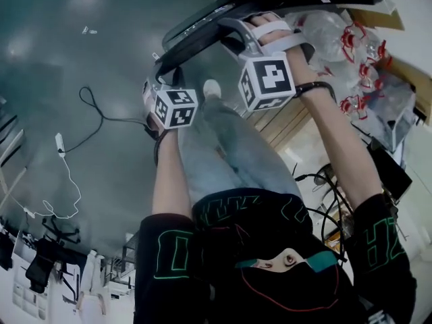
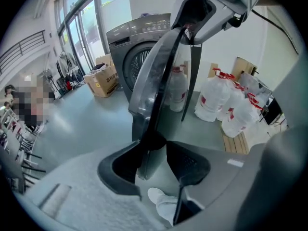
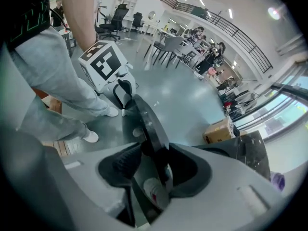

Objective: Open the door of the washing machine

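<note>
The washing machine (image 2: pixel 130 37) stands behind its door (image 2: pixel 156 81), which is swung out toward me, so the drum opening shows. The dark door rim (image 1: pixel 202 25) runs across the top of the head view. My left gripper (image 2: pixel 154 160) is shut on the rim's lower end, and the rim fills the gap between its jaw tips. My right gripper (image 3: pixel 154 167) is shut on the door (image 3: pixel 149 124) farther up the rim. Both show in the head view: the left gripper (image 1: pixel 160 73) and the right gripper (image 1: pixel 237 38). The right gripper view also shows the left gripper (image 3: pixel 124 93) on the rim.
Large water bottles (image 2: pixel 226 105) with red caps stand on a wooden pallet (image 2: pixel 236 141) to the right of the machine. Left of it sits a cardboard box (image 2: pixel 103 78). A cable (image 1: pixel 88 113) trails over the grey floor. My legs and white shoe (image 1: pixel 212 86) are under the door.
</note>
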Demonstrator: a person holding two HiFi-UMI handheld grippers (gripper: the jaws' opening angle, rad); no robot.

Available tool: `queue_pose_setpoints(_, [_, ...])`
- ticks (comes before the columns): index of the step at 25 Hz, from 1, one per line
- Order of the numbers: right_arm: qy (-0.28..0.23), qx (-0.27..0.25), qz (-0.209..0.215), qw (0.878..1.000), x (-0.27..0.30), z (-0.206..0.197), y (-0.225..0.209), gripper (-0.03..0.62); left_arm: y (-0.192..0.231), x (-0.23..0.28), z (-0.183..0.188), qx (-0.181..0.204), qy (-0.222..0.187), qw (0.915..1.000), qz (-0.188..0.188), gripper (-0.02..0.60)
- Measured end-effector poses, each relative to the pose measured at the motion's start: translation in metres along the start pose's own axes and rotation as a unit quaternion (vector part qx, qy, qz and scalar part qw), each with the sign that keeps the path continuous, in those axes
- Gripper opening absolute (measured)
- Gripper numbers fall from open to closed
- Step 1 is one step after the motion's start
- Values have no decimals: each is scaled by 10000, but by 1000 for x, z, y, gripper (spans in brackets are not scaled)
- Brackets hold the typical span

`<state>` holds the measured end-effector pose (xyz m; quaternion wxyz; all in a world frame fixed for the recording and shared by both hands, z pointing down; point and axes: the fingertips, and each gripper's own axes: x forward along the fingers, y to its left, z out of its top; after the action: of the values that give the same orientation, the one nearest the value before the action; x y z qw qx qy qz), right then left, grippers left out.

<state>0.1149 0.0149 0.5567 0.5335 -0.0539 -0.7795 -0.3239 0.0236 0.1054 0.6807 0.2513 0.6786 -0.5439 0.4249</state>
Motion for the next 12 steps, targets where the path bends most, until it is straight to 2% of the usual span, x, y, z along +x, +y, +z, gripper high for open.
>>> queue_pose_setpoints(7, [-98, -506, 183, 9985, -14, -6, 23, 173, -37, -15, -13, -481, 91, 9988, 83, 170])
queue_pose_setpoints(12, [-76, -673, 241, 9974, -21, -11, 36, 173, -58, -21, -18, -586, 186, 9981, -27, 164])
